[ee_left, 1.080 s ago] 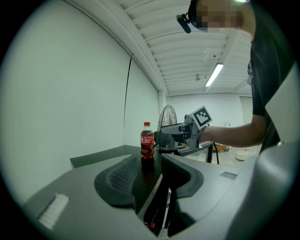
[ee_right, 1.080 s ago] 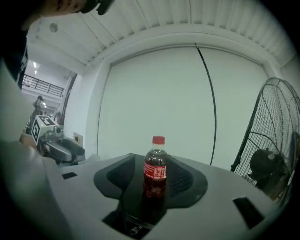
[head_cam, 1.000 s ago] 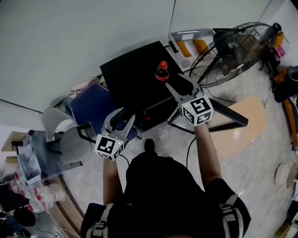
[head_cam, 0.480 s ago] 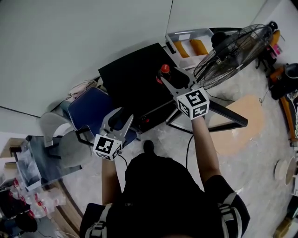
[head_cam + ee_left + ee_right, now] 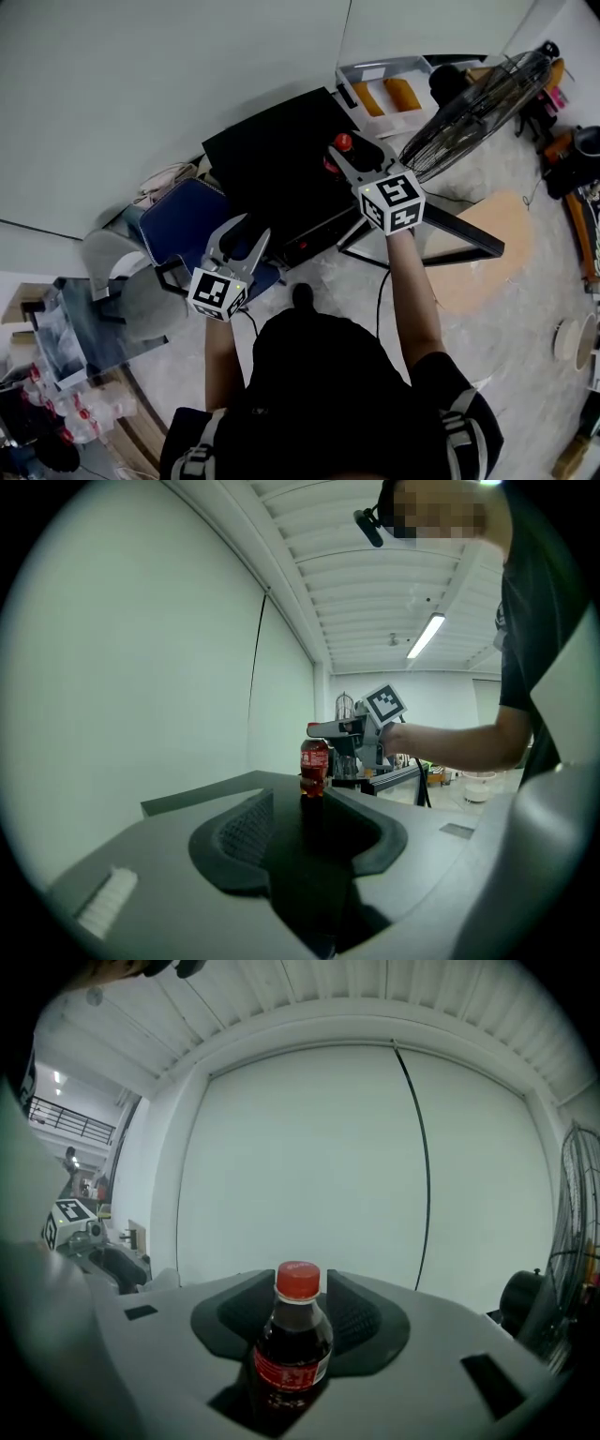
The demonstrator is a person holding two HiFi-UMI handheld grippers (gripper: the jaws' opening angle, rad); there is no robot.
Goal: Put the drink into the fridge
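The cola bottle [image 5: 292, 1349] stands upright on the black cabinet [image 5: 272, 159], close to the right edge of its top. Your right gripper [image 5: 356, 157] has it between its jaws, one pad on each side, and they are closing; whether the pads press on it yet can't be told. Your left gripper [image 5: 246, 234] hangs well apart, off the cabinet's near edge above the blue chair [image 5: 187, 220], jaws apart with nothing between them.
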